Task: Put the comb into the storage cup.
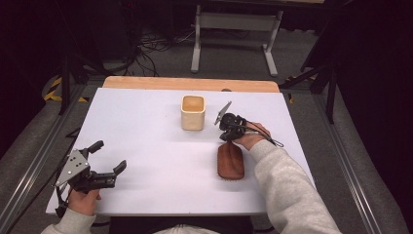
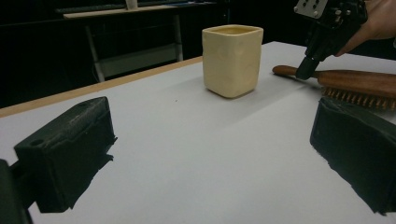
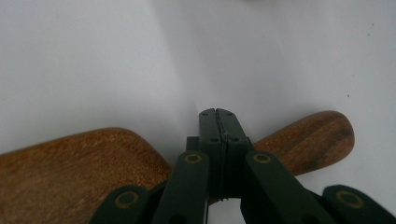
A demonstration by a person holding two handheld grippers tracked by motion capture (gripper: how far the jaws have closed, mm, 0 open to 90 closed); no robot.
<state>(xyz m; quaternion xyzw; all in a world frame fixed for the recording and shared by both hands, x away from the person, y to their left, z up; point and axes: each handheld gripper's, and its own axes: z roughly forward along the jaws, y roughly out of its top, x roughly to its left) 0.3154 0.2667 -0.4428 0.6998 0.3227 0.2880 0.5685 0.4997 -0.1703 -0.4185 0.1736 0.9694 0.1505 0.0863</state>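
On the white tabletop (image 1: 146, 126) a wooden brush (image 1: 230, 161) lies bristles down, right of centre and toward the person's side, with its short handle pointing away toward the far edge. The right gripper (image 1: 225, 135) comes down on that handle from above, held in the person's right hand (image 1: 251, 136). In the right gripper view its two black jaws are pressed together with no gap between them, their tips resting over the narrow neck where the handle (image 3: 308, 140) meets the broad back of the brush; whether the wood is actually pinched between them cannot be told.

A cream, square-sided cup (image 1: 193, 112) stands upright beyond the brush, just to the left of the right gripper and apart from it. In the left gripper view the cup (image 2: 232, 60) stands just to the left of the handle's end.

The left gripper (image 1: 108, 157) rests low at the near left corner of the tabletop, well apart from brush and cup, its jaws spread wide and holding nothing.
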